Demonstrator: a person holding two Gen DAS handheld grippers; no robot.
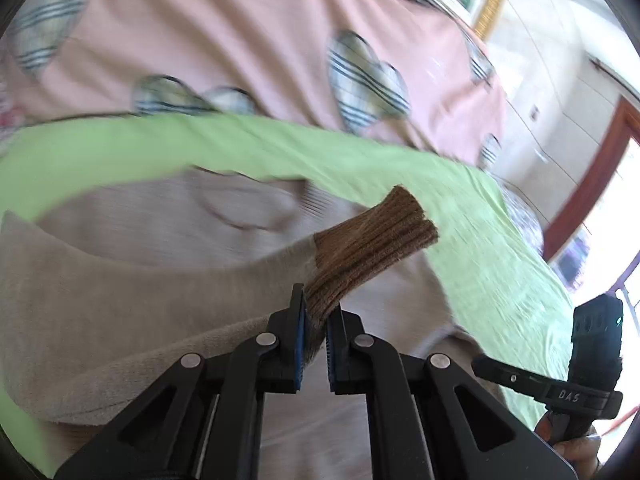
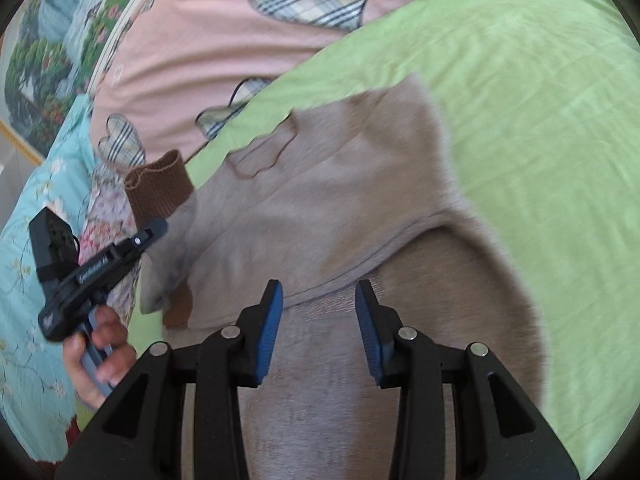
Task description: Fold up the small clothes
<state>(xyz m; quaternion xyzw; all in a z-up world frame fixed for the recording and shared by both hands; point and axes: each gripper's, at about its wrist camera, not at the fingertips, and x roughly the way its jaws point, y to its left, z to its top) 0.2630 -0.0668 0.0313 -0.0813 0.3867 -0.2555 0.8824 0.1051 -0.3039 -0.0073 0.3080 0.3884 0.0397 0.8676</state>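
A small beige knit sweater [image 2: 320, 208] lies on a green sheet [image 2: 540, 100]. My left gripper [image 1: 316, 320] is shut on the sleeve's brown ribbed cuff [image 1: 368, 248] and holds the sleeve lifted over the sweater's body [image 1: 160, 216]. In the right wrist view the left gripper [image 2: 154, 232] holds that cuff [image 2: 158, 188] at the sweater's left side. My right gripper [image 2: 319, 304] is open and empty, just above the sweater's body near a seam. The right gripper also shows in the left wrist view [image 1: 576, 376], off to the right.
A pink quilt with plaid hearts [image 1: 240, 32] lies behind the green sheet. A light blue floral bedcover [image 2: 28, 240] is at the left. White cabinets and a wooden door frame [image 1: 592, 168] stand beyond the bed's edge.
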